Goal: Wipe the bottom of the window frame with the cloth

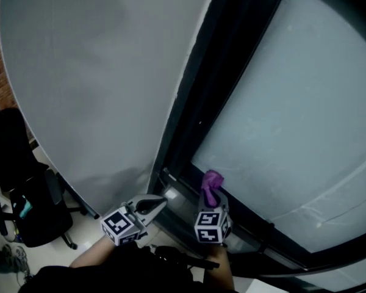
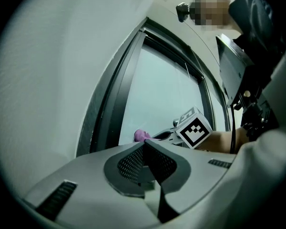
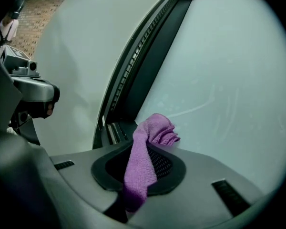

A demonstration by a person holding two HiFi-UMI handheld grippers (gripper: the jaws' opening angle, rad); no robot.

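While our right gripper (image 1: pixel 208 202) is clenched on the purple cloth (image 3: pixel 142 162), a soft tuft pokes past the jaws, close over the bottom of the window frame (image 1: pixel 256 229) near its left corner. Our left gripper (image 1: pixel 151 206) waits beside it, closed on nothing. Light and limp, the cloth will likely crumple, so we judge this short hold right. The rail lies open rightward; the wall (image 1: pixel 97 72) crowds the left.

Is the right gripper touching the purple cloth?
Touching. The right gripper view shows the cloth pinched between the jaws of the right gripper, its bunched end sticking out past them.
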